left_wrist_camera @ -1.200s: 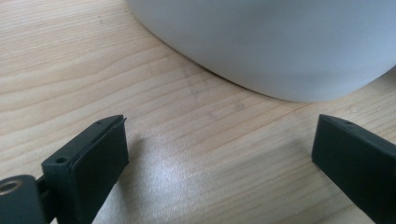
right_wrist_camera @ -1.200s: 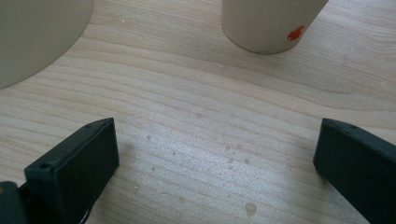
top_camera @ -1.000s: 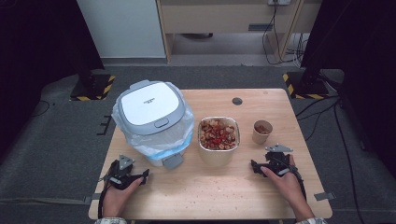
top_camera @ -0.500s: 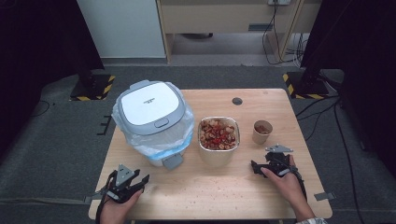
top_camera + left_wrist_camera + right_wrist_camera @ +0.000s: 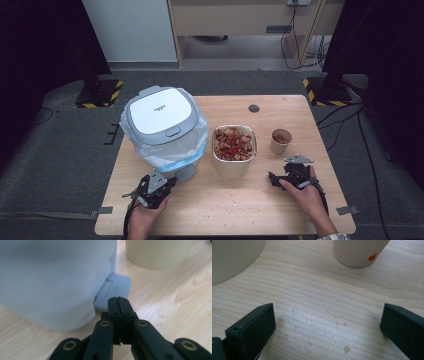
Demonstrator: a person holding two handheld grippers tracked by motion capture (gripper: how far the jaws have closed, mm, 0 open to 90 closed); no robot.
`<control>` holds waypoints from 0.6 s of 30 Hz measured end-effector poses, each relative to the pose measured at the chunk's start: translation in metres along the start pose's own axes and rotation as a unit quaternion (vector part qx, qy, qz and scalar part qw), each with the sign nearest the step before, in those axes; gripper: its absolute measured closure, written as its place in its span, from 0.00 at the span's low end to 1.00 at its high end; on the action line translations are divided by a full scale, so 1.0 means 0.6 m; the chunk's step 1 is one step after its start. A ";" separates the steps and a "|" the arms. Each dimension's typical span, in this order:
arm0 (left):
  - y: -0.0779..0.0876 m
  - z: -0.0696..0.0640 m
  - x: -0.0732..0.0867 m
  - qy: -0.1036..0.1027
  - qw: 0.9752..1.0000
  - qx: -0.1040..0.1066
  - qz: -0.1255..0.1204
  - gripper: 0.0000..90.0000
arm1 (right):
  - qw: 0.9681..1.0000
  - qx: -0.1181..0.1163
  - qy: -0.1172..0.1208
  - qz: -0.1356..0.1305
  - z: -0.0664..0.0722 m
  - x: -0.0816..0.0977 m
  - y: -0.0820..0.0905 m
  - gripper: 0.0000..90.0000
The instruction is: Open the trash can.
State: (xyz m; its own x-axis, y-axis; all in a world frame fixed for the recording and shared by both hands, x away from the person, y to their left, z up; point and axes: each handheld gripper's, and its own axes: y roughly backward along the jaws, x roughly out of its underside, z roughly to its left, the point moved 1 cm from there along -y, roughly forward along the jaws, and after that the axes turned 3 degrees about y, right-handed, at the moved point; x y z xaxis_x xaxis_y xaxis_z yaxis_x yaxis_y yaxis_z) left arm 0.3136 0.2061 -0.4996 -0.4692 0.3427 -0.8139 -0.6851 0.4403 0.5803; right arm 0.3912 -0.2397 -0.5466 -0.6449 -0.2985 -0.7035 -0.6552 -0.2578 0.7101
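Both grippers (image 5: 159, 186) (image 5: 276, 178) were black, each with a grey plate on top. Brass-looking rivets dotted the left one's arms, and a black cable trailed off it.

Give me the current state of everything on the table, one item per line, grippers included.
Bin: upright, lid shut, plastic liner bulging out under the lid.
Bin pedal: not pressed, nothing on it.
Food container: open, full of mixed food.
Paper cup: upright, uncovered, something brown inside.
Left gripper: jaws just closed together, empty, tips just short of the pedal.
Right gripper: jaws wide open, empty, over bare table.
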 end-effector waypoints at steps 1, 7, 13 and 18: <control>-0.003 -0.001 -0.002 -0.003 1.000 -0.001 -0.002 1.00 | 1.000 0.000 0.000 0.000 0.000 0.000 0.000 0.01; -0.031 -0.012 -0.011 -0.046 0.999 0.001 0.005 1.00 | 1.000 0.000 0.000 0.000 0.000 0.000 0.000 0.01; -0.048 -0.025 -0.014 -0.024 1.000 -0.015 0.004 1.00 | 1.000 -0.001 0.003 0.000 0.000 0.000 0.000 0.01; -0.064 -0.024 -0.013 -0.031 0.999 -0.019 0.004 1.00 | 1.000 -0.001 0.004 0.000 0.000 0.001 0.001 0.01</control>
State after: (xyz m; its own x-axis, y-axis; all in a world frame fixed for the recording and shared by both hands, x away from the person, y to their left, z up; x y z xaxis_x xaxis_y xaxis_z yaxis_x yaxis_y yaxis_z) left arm 0.3354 0.1745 -0.5156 -0.4397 0.3972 -0.8055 -0.7027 0.4064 0.5840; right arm 0.3909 -0.2400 -0.5466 -0.6414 -0.3061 -0.7035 -0.6544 -0.2605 0.7099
